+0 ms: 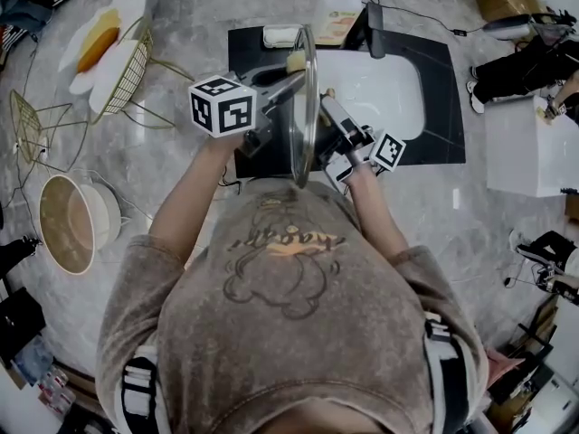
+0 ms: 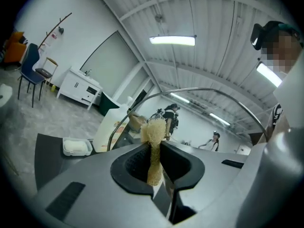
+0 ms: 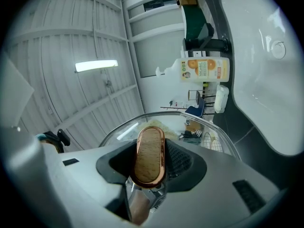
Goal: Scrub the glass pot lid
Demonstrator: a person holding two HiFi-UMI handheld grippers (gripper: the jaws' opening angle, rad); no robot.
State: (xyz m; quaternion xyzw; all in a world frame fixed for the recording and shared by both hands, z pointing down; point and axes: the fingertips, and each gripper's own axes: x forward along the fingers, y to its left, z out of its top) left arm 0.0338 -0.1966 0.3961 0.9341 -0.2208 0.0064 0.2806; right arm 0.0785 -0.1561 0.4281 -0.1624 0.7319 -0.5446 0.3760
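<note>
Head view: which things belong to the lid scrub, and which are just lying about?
In the job:
- glass pot lid, its handle clamped in the jaws of the right gripper
- fibrous scrubber, clamped in the jaws of the left gripper
- sink
- detergent bottle, probably

Lying about:
- soap dish
- wire basket
- beige bowl
- flower-shaped dish

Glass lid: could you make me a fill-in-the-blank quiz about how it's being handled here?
The lid's wooden knob is clamped in the ____ hand-held gripper.
The yellowish scrubber is pinched by the ____ hand-held gripper.
In the head view the lid stands on ____, not flat.
The sink beyond it is ____ in colour.
Missing words: right; left; edge; white.
</note>
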